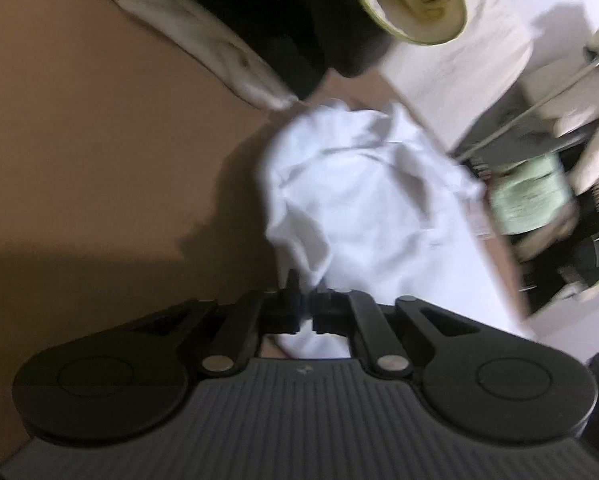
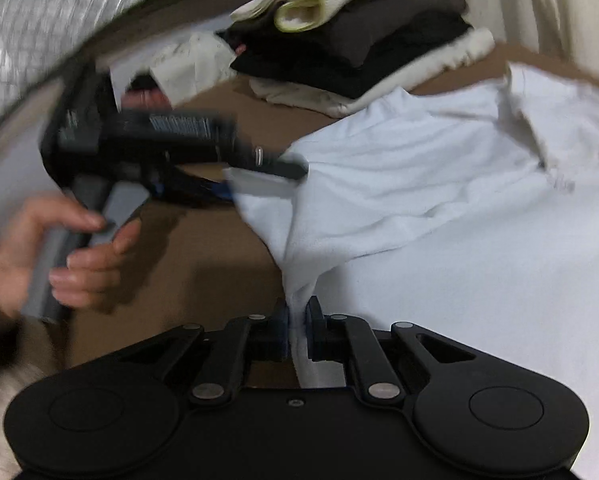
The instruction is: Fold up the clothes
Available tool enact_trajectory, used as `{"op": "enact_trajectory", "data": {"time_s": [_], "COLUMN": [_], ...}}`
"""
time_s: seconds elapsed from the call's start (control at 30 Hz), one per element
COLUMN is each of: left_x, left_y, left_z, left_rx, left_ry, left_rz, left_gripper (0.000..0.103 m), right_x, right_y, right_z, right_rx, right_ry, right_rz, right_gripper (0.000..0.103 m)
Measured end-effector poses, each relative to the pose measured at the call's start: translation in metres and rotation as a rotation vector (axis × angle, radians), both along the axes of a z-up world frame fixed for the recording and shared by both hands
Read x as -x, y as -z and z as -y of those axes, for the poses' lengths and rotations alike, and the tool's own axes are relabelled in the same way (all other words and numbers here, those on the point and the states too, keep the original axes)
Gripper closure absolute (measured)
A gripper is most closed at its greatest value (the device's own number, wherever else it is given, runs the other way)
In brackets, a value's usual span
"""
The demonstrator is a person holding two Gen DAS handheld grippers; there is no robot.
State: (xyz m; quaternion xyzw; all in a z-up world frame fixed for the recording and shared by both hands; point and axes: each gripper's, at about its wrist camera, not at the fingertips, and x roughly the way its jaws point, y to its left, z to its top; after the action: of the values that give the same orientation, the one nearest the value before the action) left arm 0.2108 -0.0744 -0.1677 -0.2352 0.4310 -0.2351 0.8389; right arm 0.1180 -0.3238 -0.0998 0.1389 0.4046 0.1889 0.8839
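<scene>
White shirt (image 2: 439,184) lies across brown bench (image 2: 219,100); left gripper (image 2: 295,170) and right gripper (image 2: 297,312) both pinched on same near-side hem, collar away toward far edge.

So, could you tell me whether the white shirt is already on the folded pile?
No, the white shirt lies spread on the brown surface beside the folded pile.

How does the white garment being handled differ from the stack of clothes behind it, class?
The white garment lies spread out and rumpled; the stack is neatly folded. The garment is all white; the stack mixes dark and cream layers. Both tongs pinch the garment's edge; nothing touches the stack. Both rest on the brown surface.
</scene>
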Motion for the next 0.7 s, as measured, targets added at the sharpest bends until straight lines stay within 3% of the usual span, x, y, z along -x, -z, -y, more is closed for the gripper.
{"op": "enact_trajectory", "data": {"time_s": [0.03,0.1,0.17,0.27,0.3,0.37,0.4,0.43,0.53,0.6,0.63,0.7], "left_x": [0.005,0.011,0.015,0.013,0.012,0.008,0.006,0.005,0.018,0.035,0.043,0.045], "left_y": [-0.010,-0.022,-0.028,-0.017,-0.015,-0.018,-0.018,-0.017,-0.027,-0.047,-0.058,-0.071], "left_z": [0.002,0.008,0.018,0.039,0.039,0.029,0.019,0.010,-0.008,-0.009,-0.007,0.003], "left_rx": [-0.073,-0.142,-0.239,-0.425,-0.425,-0.341,-0.271,-0.204,-0.112,-0.124,-0.124,-0.058], "left_ry": [-0.007,0.002,0.015,0.042,0.048,0.036,0.032,0.026,-0.026,0.001,-0.001,0.036], "left_rz": [0.052,0.100,0.123,0.102,0.095,0.054,0.021,-0.009,0.010,0.124,0.179,0.165], "left_gripper": [0.099,0.099,0.099,0.099,0.099,0.092,0.087,0.079,0.079,0.079,0.073,0.064], "right_x": [0.000,0.001,0.002,-0.001,-0.001,0.011,0.018,0.025,0.043,0.049,0.052,0.051], "right_y": [0.002,0.012,0.014,0.011,0.009,-0.005,-0.012,-0.020,-0.034,-0.041,-0.045,-0.054], "right_z": [0.008,0.030,0.024,-0.013,-0.020,-0.009,-0.002,0.005,0.037,0.056,0.063,0.073], "right_rx": [-0.078,-0.263,-0.216,-0.002,0.031,-0.038,-0.082,-0.125,-0.149,-0.073,-0.031,0.056], "right_ry": [0.027,0.089,0.072,-0.038,-0.058,-0.053,-0.047,-0.042,0.079,0.160,0.190,0.228], "right_rz": [-0.009,-0.042,-0.065,-0.085,-0.085,-0.017,0.022,0.062,0.111,0.131,0.146,0.175], "right_gripper": [0.092,0.093,0.093,0.089,0.084,0.066,0.047,0.035,0.035,0.035,0.035,0.035]}}
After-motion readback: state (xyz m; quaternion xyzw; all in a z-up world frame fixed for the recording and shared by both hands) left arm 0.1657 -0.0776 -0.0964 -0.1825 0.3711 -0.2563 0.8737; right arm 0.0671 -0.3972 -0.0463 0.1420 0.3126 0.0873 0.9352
